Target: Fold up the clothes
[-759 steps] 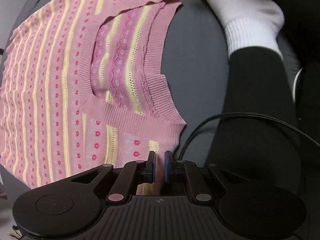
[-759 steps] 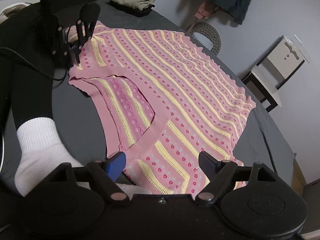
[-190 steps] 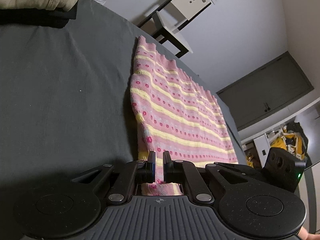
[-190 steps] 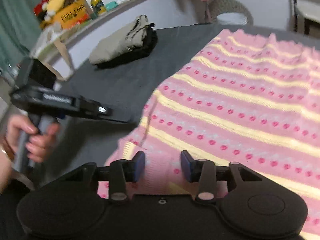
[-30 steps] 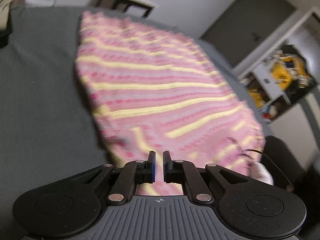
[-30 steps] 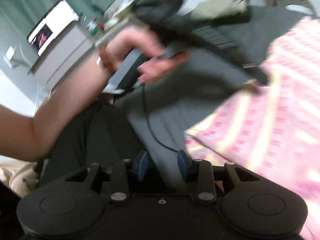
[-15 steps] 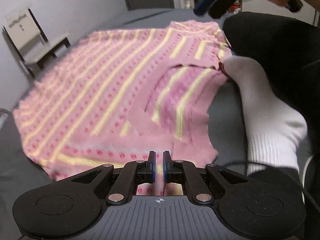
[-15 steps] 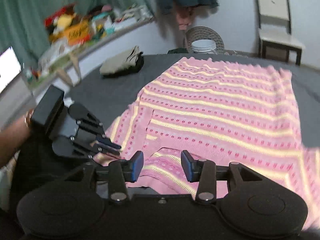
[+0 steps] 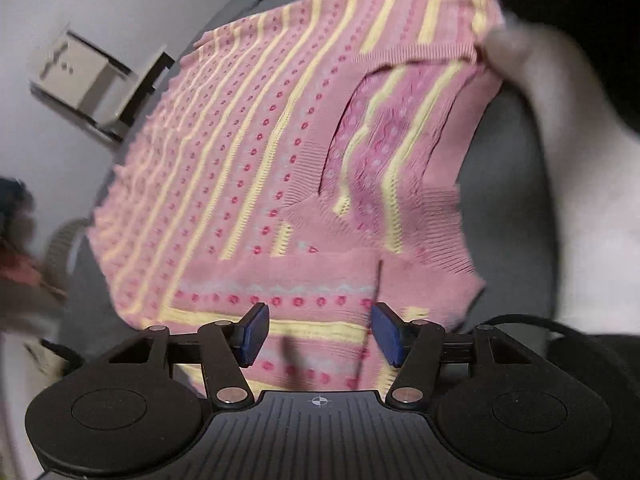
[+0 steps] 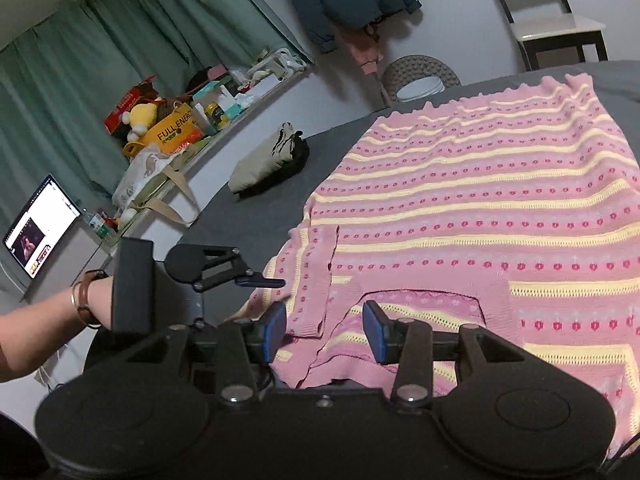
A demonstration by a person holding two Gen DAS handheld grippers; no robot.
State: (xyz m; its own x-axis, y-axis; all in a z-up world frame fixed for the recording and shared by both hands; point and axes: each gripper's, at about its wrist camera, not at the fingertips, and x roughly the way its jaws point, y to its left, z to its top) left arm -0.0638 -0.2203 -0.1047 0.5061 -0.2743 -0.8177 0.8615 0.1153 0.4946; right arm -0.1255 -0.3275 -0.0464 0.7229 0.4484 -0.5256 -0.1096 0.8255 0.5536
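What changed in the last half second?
The left gripper let go: its jaws, shut 0.5 s ago, now stand open over the near edge of the pink sweater. The right gripper stays open, and the sweater stays spread on the dark surface.

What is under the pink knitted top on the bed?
The pink knitted top lies spread on a dark grey sheet, which shows on its left side and near the neckline. Whatever lies beneath the top's middle is covered and cannot be seen.

Dark surface (image 10: 248, 220) left of the sweater (image 10: 480, 208) lies bare – only folded clothes (image 10: 268, 160) interrupt it
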